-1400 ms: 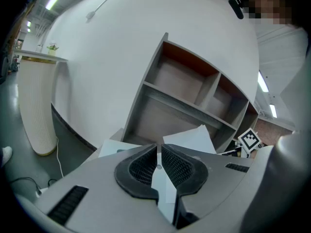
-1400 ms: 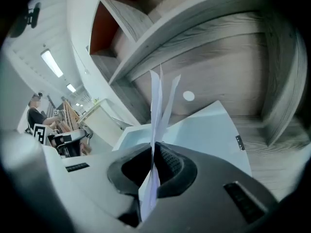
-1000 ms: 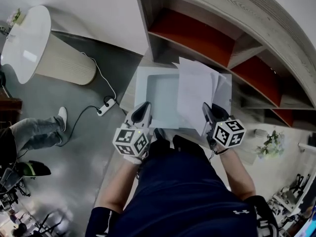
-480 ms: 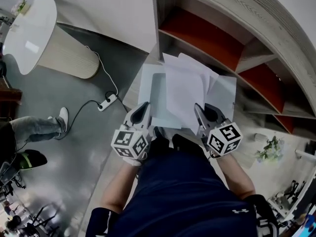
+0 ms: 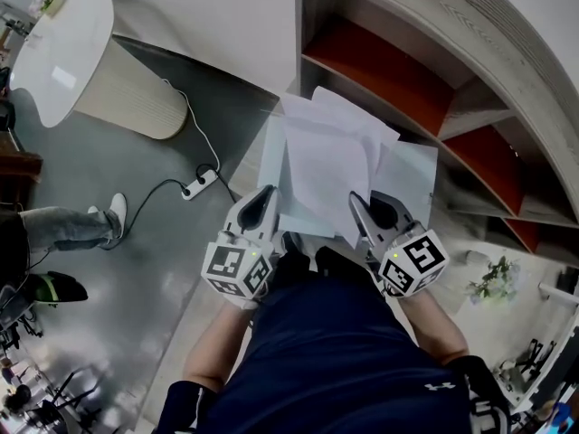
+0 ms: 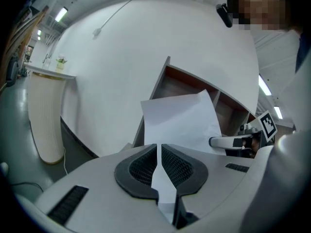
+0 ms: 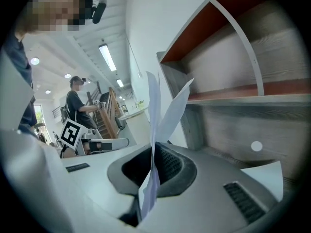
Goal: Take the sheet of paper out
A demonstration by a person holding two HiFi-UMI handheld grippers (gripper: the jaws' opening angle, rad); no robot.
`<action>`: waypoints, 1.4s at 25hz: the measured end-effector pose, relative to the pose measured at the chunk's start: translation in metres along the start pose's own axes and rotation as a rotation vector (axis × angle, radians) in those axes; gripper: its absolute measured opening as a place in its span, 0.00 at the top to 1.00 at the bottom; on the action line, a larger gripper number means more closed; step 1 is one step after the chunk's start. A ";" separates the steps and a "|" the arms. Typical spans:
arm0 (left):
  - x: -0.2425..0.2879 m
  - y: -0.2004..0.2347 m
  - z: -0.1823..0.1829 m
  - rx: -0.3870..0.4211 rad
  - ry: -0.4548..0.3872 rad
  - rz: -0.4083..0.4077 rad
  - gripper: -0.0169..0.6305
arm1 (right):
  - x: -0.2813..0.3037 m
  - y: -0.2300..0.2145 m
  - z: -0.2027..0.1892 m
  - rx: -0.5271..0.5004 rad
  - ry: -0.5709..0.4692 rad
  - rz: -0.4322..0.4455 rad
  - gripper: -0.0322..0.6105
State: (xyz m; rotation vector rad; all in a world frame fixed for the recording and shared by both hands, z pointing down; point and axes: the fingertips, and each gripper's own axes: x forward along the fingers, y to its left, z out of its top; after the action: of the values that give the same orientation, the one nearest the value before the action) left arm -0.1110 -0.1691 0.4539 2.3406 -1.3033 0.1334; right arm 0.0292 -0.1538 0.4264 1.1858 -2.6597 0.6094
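The right gripper [image 5: 362, 210] is clamped on the near edge of the sheet of paper [image 5: 326, 165], which stands up straight ahead of its jaws. Just to its left, the left gripper [image 5: 261, 199] pinches the near corner of the pale folder [image 5: 273, 165] that the paper overlaps.

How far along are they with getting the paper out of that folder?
Roughly midway. Done: the left gripper has its fingers shut on the pale folder, and the right gripper has its fingers shut on the white sheets. In hand: the sheets fan out past the folder's far edge. Left: they overlap the folder, so drawing them fully clear remains, it seems.
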 end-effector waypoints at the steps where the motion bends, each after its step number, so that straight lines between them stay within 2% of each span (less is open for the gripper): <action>1: -0.001 -0.004 0.003 0.019 -0.006 -0.003 0.91 | -0.001 0.003 0.004 -0.006 -0.009 0.010 0.93; 6: -0.009 -0.019 0.022 0.064 -0.047 -0.028 0.91 | -0.007 0.017 0.025 -0.019 -0.057 0.041 0.93; 14: -0.020 -0.028 0.034 0.061 -0.080 -0.038 0.91 | -0.017 0.031 0.044 -0.054 -0.093 0.060 0.93; 23: -0.028 -0.034 0.040 0.064 -0.110 -0.053 0.91 | -0.022 0.036 0.050 -0.053 -0.115 0.068 0.93; 35: -0.026 -0.033 0.039 0.060 -0.101 -0.067 0.91 | -0.023 0.036 0.050 -0.063 -0.110 0.067 0.93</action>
State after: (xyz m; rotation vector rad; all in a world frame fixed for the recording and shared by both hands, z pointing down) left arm -0.1026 -0.1510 0.4000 2.4672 -1.2826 0.0341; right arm 0.0189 -0.1376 0.3637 1.1492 -2.7979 0.4789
